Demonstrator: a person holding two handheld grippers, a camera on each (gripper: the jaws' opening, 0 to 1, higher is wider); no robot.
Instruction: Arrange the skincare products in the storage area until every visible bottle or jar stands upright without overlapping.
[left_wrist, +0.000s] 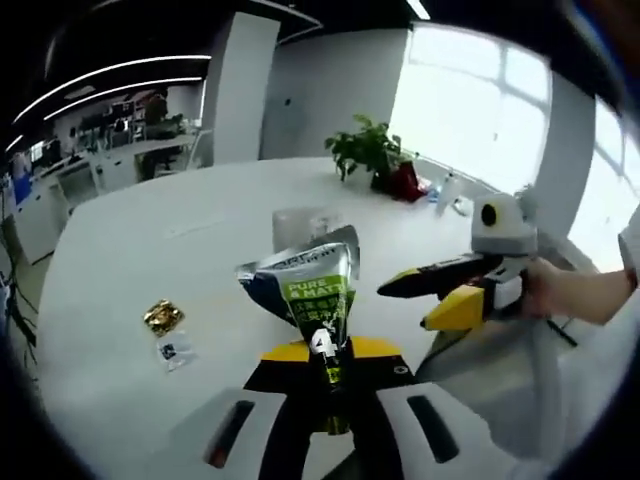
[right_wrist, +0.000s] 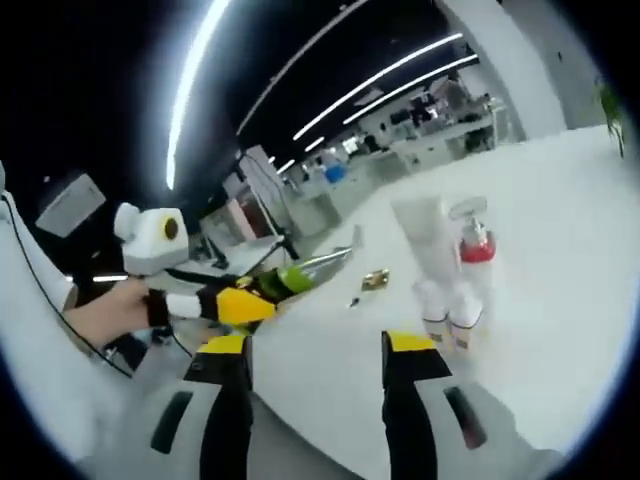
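My left gripper (left_wrist: 326, 352) is shut on a green and silver tube (left_wrist: 315, 290) marked "PURE & MATT", held with its crimped end up above the white table (left_wrist: 150, 240). In the right gripper view that tube (right_wrist: 300, 276) lies level in the left gripper (right_wrist: 250, 300), at the left. My right gripper (right_wrist: 318, 348) stands open with nothing between its jaws. It comes into the left gripper view as the right gripper (left_wrist: 418, 300), held by a hand beside the tube. A white tube (right_wrist: 425, 250) stands on its cap next to a clear pump bottle with a red collar (right_wrist: 473, 262).
A gold wrapper (left_wrist: 163, 317) and a small clear packet (left_wrist: 176, 350) lie on the table to the left. A potted plant (left_wrist: 368, 150) and small bottles (left_wrist: 446, 190) stand at the far edge by the windows. Desks fill the room behind.
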